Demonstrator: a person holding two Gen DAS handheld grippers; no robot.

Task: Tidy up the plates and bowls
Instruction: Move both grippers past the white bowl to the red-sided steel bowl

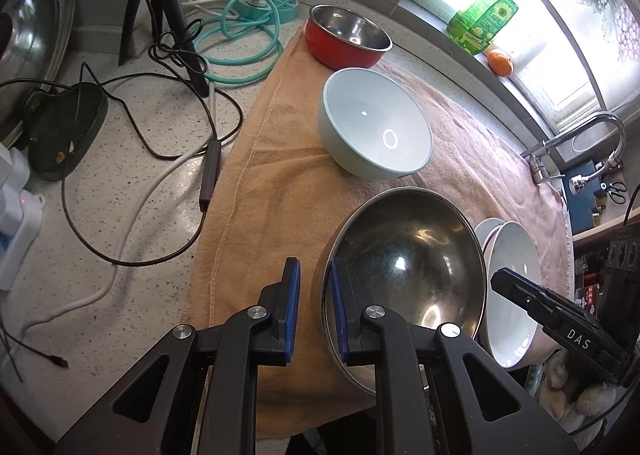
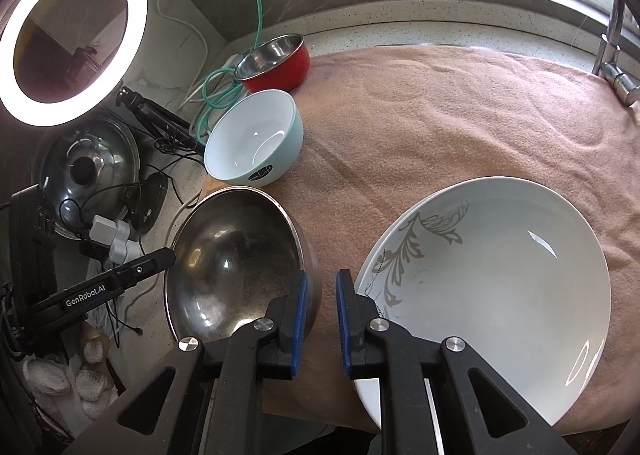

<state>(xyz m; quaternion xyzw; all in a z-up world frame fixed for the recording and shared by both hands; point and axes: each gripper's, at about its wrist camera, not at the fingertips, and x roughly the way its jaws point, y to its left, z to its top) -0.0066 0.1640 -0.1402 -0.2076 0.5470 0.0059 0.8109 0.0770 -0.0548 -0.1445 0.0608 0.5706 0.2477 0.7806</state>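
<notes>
tongs first: the left gripper (image 1: 313, 313) stands with its blue pads apart and nothing clamped between them, though the near rim of the steel bowl (image 1: 404, 263) runs up just at the right pad, so the rim sits at about one o'clock from the gap. i cannot tell whether pad and rim touch. the right gripper (image 2: 322, 315) is likewise parted and empty, its gap over bare towel (image 2: 440, 115) between two things: the steel bowl (image 2: 236, 259) at ten o'clock, its wall right against the left pad, and the white plates (image 2: 492, 271) at two o'clock, their patterned rim beside the right pad.

so the steel bowl lies between the two grippers, at the near edge of the towel, and either one could close on its rim with a small sideways shift. the left looks the better placed, since the rim already lines up along its pad. the plates seem to be two stacked, and only the right gripper is next to them.

farther out, at twelve o'clock from the left gripper, the pale blue bowl (image 1: 376, 127) rests upright on the towel, well apart from the steel one. beyond it, by the far edge, sits the red bowl (image 1: 346, 37). my guess is the bowls are meant to nest, smaller into larger.
</notes>
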